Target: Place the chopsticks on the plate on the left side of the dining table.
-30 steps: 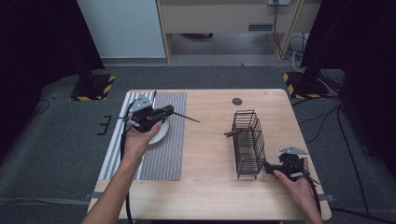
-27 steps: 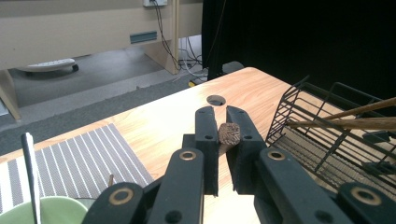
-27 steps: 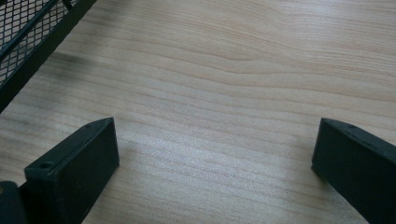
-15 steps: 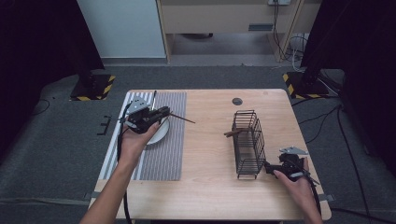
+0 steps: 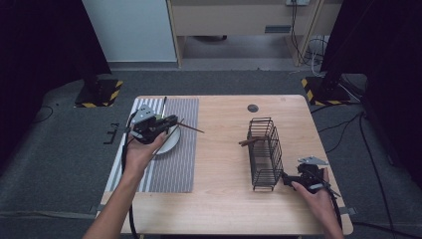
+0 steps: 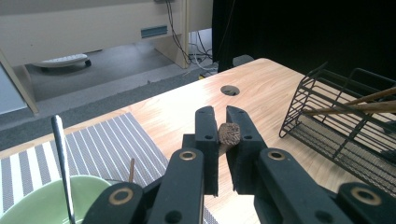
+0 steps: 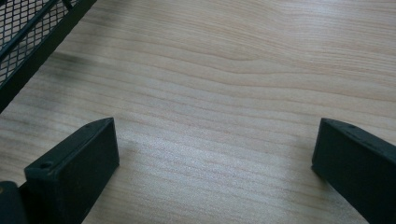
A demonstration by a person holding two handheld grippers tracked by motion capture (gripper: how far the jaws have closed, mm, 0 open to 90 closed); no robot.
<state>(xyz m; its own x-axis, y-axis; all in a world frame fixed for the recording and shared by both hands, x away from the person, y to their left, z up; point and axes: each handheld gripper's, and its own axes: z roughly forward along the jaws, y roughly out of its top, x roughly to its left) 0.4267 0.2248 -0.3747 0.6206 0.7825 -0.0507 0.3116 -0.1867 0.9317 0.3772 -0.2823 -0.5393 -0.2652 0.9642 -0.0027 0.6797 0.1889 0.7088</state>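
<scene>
My left gripper [image 5: 173,121] hovers over a pale green bowl [image 5: 168,142] on a grey striped mat [image 5: 174,164]. It is shut on the butt end of a brown wooden chopstick [image 5: 193,128], which points right toward the basket. In the left gripper view the jaws [image 6: 223,135] pinch the chopstick's end [image 6: 229,133]. A metal utensil handle [image 6: 61,154] leans in the bowl [image 6: 32,200], and a second brown stick [image 6: 132,169] rests by its rim. My right gripper [image 5: 287,178] lies on the table at the near right end of the black wire basket [image 5: 263,149], its jaws [image 7: 215,158] open over bare wood.
Two brown chopsticks [image 5: 249,142] stick out of the basket [image 6: 336,121] to the left. A round cable hole [image 5: 253,107] sits in the table [image 5: 224,199] near its far edge. Beyond the table are grey floor, cables and dark curtains.
My left gripper has drifted slightly left with the chopstick still in it. The right gripper has stayed in place.
</scene>
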